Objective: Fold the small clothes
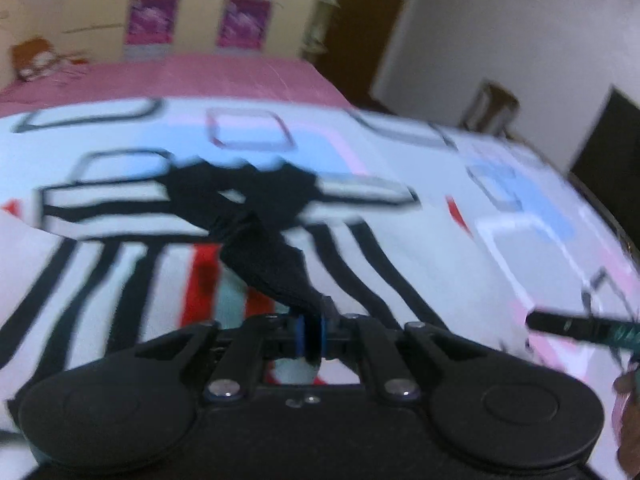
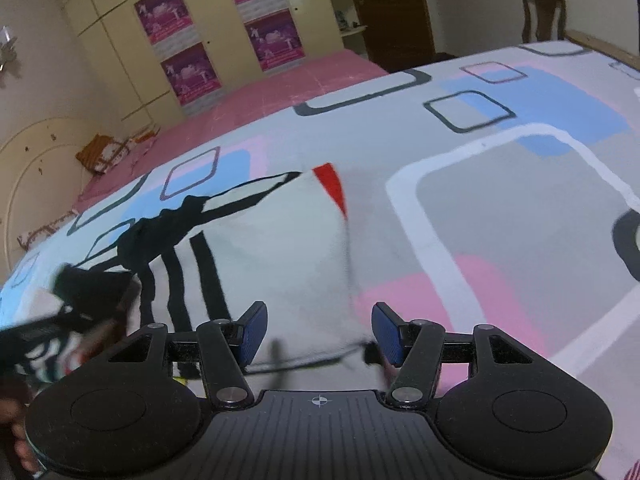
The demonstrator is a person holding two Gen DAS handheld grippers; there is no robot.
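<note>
A small white garment (image 1: 120, 276) with black stripes, red patches and a black collar lies spread on the bed; it also shows in the right wrist view (image 2: 280, 248). My left gripper (image 1: 310, 334) is shut on the garment's black collar strip (image 1: 276, 264), which stretches from its jaws toward the garment's top. My right gripper (image 2: 318, 334) is open and empty, low over the garment's right part near its lower edge. The left gripper (image 2: 36, 332) appears blurred at the left of the right wrist view.
The bed has a patterned sheet (image 2: 520, 208) with grey, blue and pink squares and a pink cover (image 1: 180, 76) behind. A wardrobe (image 2: 208, 40) with purple posters, a brown door (image 2: 392, 12) and a chair (image 2: 544, 16) stand beyond. The right gripper's tip (image 1: 580, 326) shows at right.
</note>
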